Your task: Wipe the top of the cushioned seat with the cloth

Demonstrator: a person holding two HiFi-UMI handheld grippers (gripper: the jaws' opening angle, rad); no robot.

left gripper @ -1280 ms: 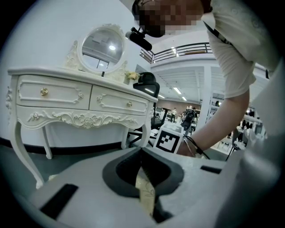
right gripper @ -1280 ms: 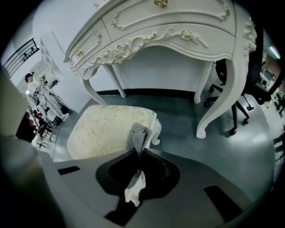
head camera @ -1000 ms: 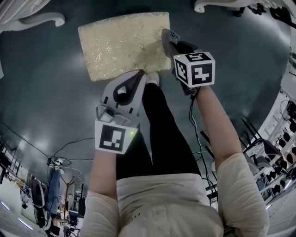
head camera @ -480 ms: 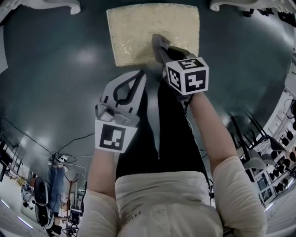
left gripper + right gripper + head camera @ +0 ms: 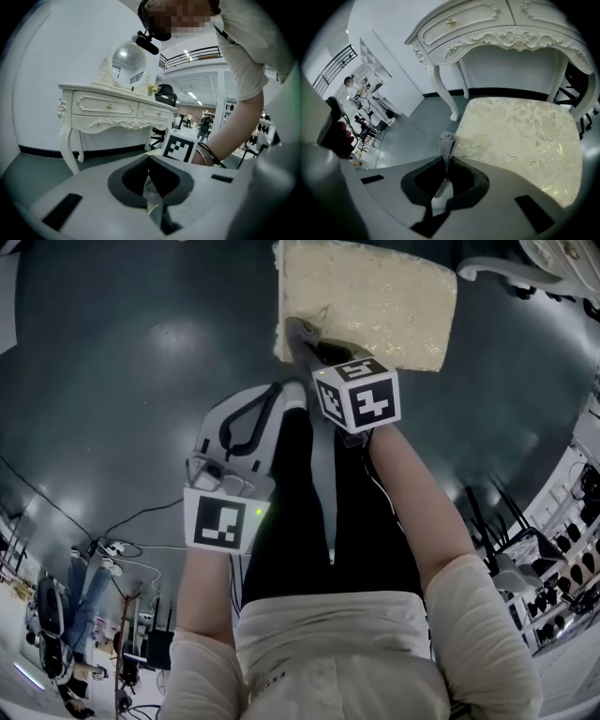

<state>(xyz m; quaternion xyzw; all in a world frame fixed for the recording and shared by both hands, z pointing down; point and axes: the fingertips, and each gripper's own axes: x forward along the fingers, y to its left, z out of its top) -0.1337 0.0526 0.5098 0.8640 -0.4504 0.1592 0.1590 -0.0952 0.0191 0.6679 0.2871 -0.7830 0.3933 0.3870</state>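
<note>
The cushioned seat (image 5: 375, 296), cream with a leaf pattern, lies at the top of the head view and fills the right of the right gripper view (image 5: 520, 136). My right gripper (image 5: 300, 334) is shut on a folded grey cloth (image 5: 447, 143), whose end sticks up past the jaws. It hovers at the seat's near left corner. Whether the cloth touches the cushion I cannot tell. My left gripper (image 5: 279, 395) is held back over the person's dark trousers, short of the seat. In the left gripper view its jaws (image 5: 151, 180) meet with nothing between them.
A white carved dressing table (image 5: 497, 28) stands right behind the seat, its curved leg (image 5: 445, 96) by the seat's far left corner. A round mirror (image 5: 125, 58) sits on the table. Dark grey floor (image 5: 112, 381) surrounds the seat. Chairs and cables lie farther off.
The right gripper has swept the cloth leftward over the seat, from its right edge to its near left corner. The seat has shifted right and up in the head view. The left gripper barely moved.
</note>
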